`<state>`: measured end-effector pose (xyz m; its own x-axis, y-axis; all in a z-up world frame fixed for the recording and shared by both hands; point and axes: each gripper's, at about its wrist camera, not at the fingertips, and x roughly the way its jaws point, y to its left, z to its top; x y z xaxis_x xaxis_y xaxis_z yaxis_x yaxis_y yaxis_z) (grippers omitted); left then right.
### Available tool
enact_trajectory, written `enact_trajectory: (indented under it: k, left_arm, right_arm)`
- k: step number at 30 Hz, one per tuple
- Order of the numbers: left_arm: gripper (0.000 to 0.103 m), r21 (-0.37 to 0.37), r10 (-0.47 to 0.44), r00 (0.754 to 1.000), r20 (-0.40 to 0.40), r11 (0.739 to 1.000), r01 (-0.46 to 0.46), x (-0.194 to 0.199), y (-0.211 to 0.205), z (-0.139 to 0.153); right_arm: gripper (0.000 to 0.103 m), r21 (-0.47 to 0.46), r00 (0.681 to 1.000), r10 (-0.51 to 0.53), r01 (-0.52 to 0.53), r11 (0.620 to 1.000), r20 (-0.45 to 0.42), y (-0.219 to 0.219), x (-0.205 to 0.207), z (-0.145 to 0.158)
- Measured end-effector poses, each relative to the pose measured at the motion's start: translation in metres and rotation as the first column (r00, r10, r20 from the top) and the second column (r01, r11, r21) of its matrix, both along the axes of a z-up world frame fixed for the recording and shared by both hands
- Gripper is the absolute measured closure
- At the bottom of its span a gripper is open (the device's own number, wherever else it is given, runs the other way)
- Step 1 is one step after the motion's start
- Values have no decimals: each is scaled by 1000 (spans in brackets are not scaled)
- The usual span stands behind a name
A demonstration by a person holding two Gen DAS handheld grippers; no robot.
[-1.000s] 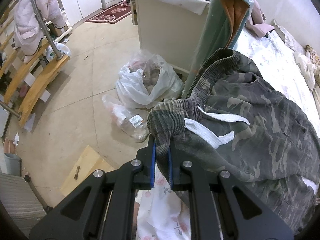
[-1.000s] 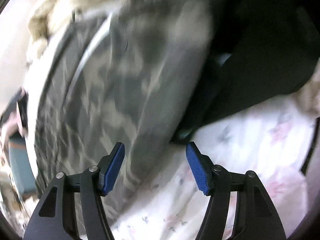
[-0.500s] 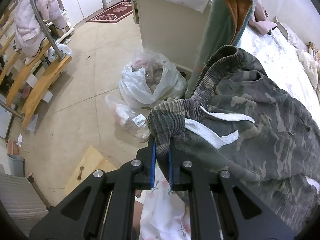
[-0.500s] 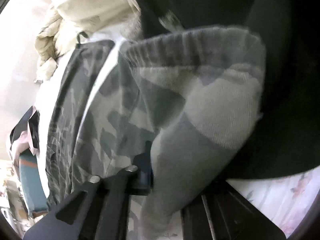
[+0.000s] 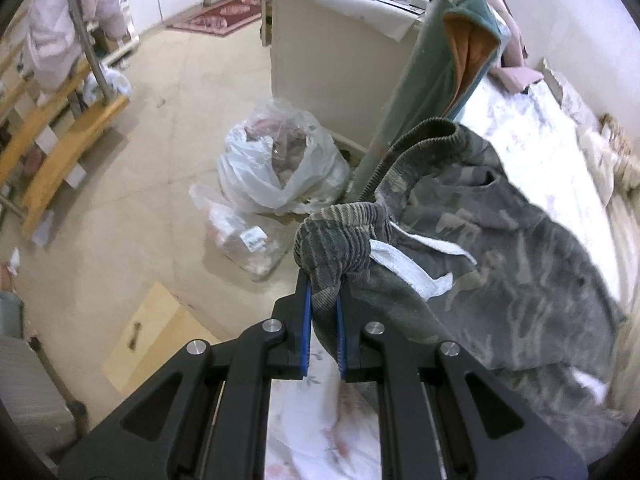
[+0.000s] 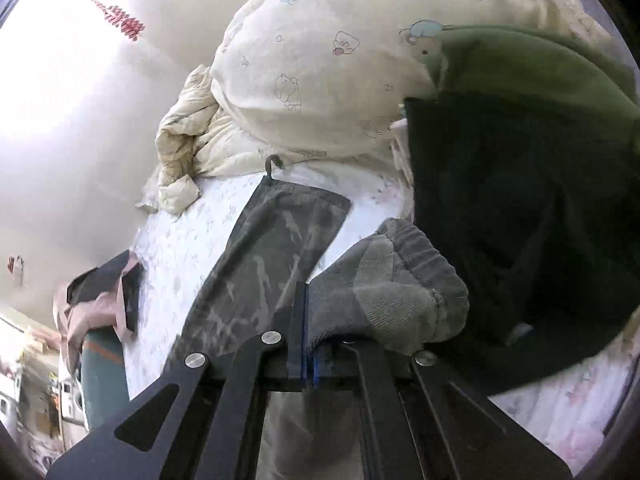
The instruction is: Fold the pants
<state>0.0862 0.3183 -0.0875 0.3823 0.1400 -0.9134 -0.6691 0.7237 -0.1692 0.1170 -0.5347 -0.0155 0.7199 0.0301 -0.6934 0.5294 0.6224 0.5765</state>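
Nearest to us, our left hand-held gripper (image 5: 322,312) is clenched on the ribbed waistband (image 5: 340,240) of the camouflage pants (image 5: 520,264), the blue pads pressed into the cloth from both sides. A white drawstring (image 5: 408,264) hangs just beside the grip. The pants spread away to the right over the bed (image 5: 532,128), which carries a floral sheet.

Our right hand-held gripper (image 6: 310,336) is likewise clenched on a bunched, ribbed end of the pants (image 6: 396,292), which bulges over its right finger. Beyond it one pant leg (image 6: 280,240) lies flat on the bed (image 6: 180,240), reaching away from us.

Farther off in the left view, a white plastic bag (image 5: 280,168) sits on the floor (image 5: 140,200) near a white cabinet (image 5: 340,40), and a green towel (image 5: 440,80) hangs at the bed's end. In the right view, a dark garment (image 6: 520,220) lies just beside the pants, with a cream quilt (image 6: 320,72) heaped behind.
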Motion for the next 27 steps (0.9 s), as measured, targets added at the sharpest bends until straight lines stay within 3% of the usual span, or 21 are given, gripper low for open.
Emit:
enact_trajectory:
  k: [2, 7, 12, 16, 19, 24, 27]
  left_arm:
    - [96, -56, 19, 1000, 12, 998, -18, 2, 7, 4]
    - [96, -89, 28, 999, 41, 996, -24, 26, 11, 20]
    - [96, -56, 16, 996, 86, 998, -11, 62, 9, 44]
    - [96, 71, -20, 997, 77, 997, 15, 115, -5, 51]
    - [96, 198, -36, 997, 75, 980, 20, 158, -17, 48]
    - [91, 435, -80, 994, 78, 900, 38, 204, -48, 36]
    - [85, 530, -155, 988, -6, 837, 134, 231, -72, 14]
  right_arm:
    - [103, -24, 1000, -12, 12, 1000, -7, -2, 16, 2]
    - [103, -104, 1000, 29, -28, 994, 11, -4, 74, 15]
    - [103, -193, 995, 98, -99, 976, -17, -1, 155, 22]
    - [103, -260, 981, 168, -187, 947, -92, 17, 251, 11]
    - [103, -319, 957, 197, -260, 911, -215, 34, 328, -22]
    - [102, -395, 909, 214, -355, 847, -359, 63, 410, -80]
    - [96, -387, 864, 248, -430, 816, -437, 80, 435, -114]
